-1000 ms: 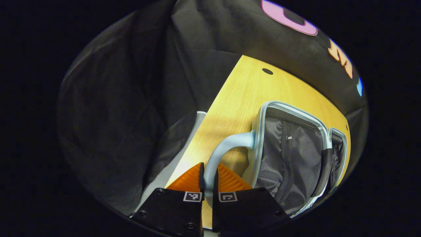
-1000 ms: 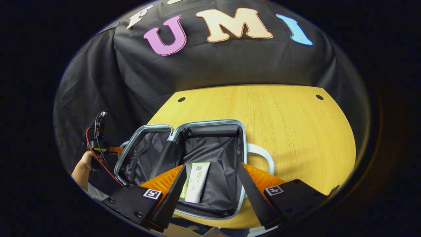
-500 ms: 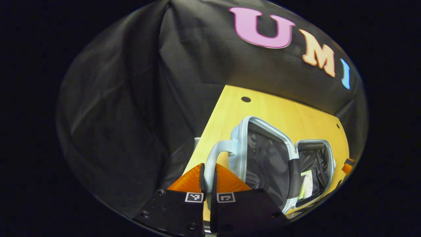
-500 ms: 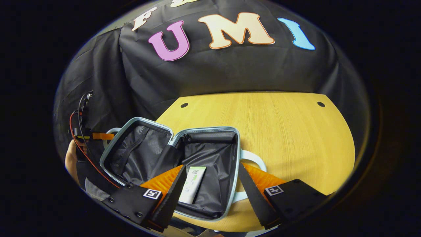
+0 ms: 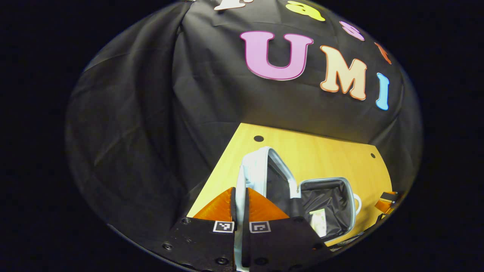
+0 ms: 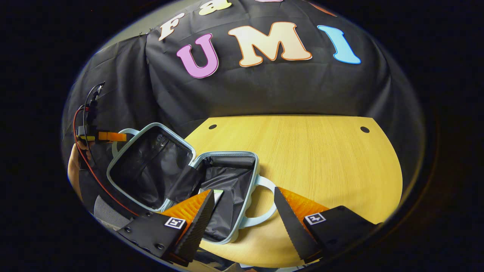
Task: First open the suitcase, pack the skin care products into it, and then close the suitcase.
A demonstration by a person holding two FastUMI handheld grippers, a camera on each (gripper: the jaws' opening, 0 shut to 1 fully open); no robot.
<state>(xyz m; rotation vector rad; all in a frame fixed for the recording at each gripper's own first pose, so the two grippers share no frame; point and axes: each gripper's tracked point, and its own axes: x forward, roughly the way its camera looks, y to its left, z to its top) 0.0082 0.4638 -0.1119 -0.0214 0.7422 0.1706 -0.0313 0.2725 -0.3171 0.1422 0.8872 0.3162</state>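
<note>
So the big change over the last second: the lid half (image 6: 149, 166) of the small pale-blue hard-shell suitcase with the dark fabric lining (image 6: 227, 200) has swung up from lying flat on the table to standing well tilted, about halfway through its arc. The left gripper (image 5: 239, 198) is doing that. Its fingers are pinched together on the lid's pale-blue loop handle (image 5: 239, 181), and in the right gripper view you can see that gripper and the hand holding it over at the left edge, now noticeably higher than it was.

The white and green skin care tube (image 5: 318, 222) lies inside the bottom half, which sits flat on the table. So packing looks done to me and this is the closing step, roughly midway. The lid has yet to come over and down onto the base.

The right gripper (image 6: 244, 215) hovers near the suitcase with its fingers spread wide apart, holding nothing. The base's own pale-blue handle (image 6: 264, 204) sits between them in that view, so my guess is it's there to steady the base.

Surface is a light wooden tabletop (image 6: 321, 158) with a couple of small dark holes near the back edge, nothing else on it. Black cloth (image 5: 143, 113) hangs behind and to the side as the booth wall.
</note>
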